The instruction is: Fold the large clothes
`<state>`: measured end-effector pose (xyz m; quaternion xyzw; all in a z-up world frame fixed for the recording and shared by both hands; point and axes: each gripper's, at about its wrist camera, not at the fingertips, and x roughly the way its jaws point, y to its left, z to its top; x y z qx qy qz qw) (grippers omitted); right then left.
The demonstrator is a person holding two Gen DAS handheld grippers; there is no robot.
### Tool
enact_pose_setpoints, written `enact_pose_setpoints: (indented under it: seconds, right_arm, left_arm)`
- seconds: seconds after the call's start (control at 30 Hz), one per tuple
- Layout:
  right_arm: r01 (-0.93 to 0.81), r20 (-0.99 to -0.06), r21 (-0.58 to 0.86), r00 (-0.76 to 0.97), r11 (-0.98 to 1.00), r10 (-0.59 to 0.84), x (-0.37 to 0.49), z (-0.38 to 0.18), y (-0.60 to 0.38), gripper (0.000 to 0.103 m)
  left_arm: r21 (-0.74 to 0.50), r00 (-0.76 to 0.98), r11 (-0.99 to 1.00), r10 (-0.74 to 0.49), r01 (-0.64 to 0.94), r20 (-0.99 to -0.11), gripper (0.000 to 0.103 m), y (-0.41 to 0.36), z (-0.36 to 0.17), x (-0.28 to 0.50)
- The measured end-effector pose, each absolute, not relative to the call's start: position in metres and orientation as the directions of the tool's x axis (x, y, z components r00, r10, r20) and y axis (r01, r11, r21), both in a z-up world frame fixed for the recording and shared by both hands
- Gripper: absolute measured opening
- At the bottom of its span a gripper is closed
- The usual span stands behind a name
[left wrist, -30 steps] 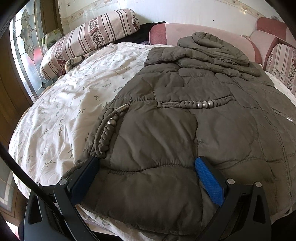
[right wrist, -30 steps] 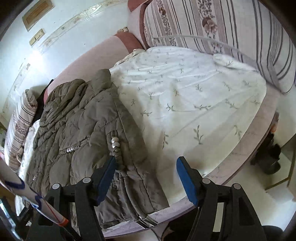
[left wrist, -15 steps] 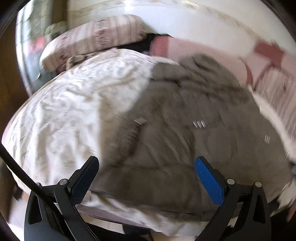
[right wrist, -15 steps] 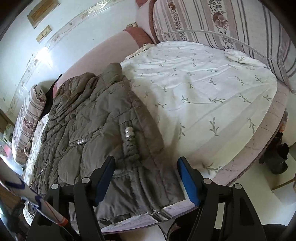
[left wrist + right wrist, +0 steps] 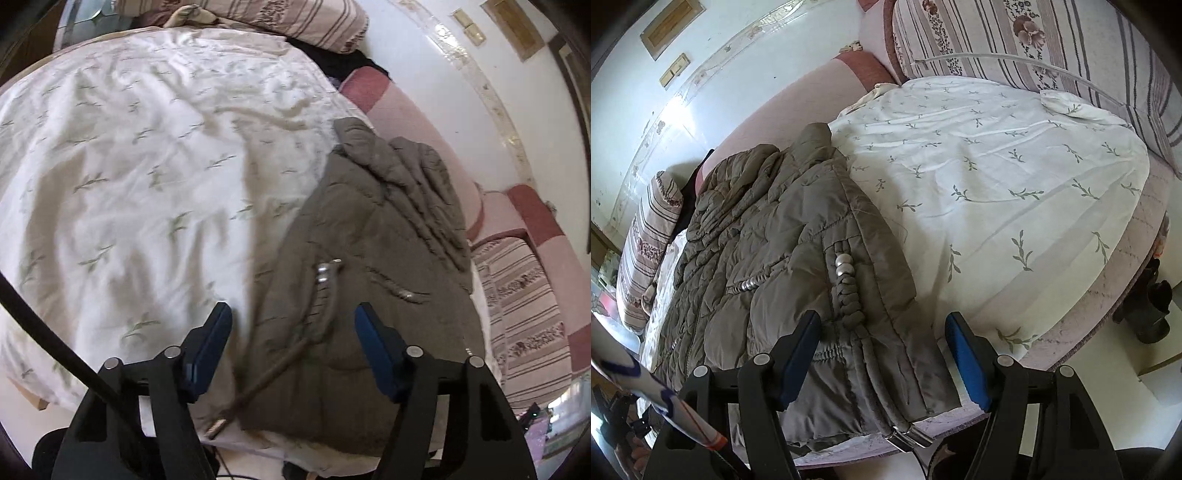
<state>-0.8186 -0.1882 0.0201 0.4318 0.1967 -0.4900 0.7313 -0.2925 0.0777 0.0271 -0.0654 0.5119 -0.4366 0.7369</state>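
Note:
A large grey-brown quilted jacket [image 5: 369, 236] lies flat on a round bed with a white leaf-print sheet [image 5: 129, 166], its hood toward the headboard. It also shows in the right wrist view [image 5: 783, 251], with a braided cord and silver beads [image 5: 846, 280] on its front. My left gripper [image 5: 293, 343] is open above the jacket's left hem edge, holding nothing. My right gripper [image 5: 882, 350] is open above the jacket's right hem corner, holding nothing. Metal clips [image 5: 905, 439] hang off the hem at the bed's edge.
Striped pillows lie at the head of the bed [image 5: 314, 18] and along its right side [image 5: 1052, 44]. A pink padded headboard [image 5: 417, 125] curves behind. Dark shoes [image 5: 1148, 310] stand on the floor right of the bed. A wide stretch of sheet [image 5: 1015, 184] lies beside the jacket.
The left gripper has swung left and back from the jacket's hem, so its view now takes in the sheet. The right gripper has moved closer over the hem corner. Both stay open.

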Motion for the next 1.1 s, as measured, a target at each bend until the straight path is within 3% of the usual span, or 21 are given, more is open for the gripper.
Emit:
enact_pose_setpoints:
  seconds: [0.47, 0.77, 1.0, 1.1]
  right_arm:
    - [0.886, -0.712, 0.442, 0.443, 0.142, -0.545, -0.820, 0.018, -0.190, 0.076]
    - [0.864, -0.702, 0.493, 0.467, 0.107, -0.538, -0.832, 0.014, -0.191, 0.077]
    - [0.758, -0.642, 0.630, 0.629, 0.166, -0.439, -0.814, 0.007, -0.183, 0.078]
    - [0.674, -0.587, 0.703, 0.729, 0.225, -0.351, -0.797, 0.007, -0.173, 0.071]
  left_arm:
    - [-0.480, 0.104, 0.604, -0.683, 0.636, -0.723, 0.063, 0.052, 0.017, -0.298]
    - [-0.487, 0.052, 0.554, -0.695, 0.675, -0.717, 0.063, 0.065, 0.011, -0.358]
    - [-0.491, 0.057, 0.537, -0.712, 0.686, -0.700, 0.063, 0.062, 0.011, -0.364]
    - [-0.460, 0.083, 0.541, -0.706, 0.704, -0.704, 0.063, 0.059, 0.014, -0.372]
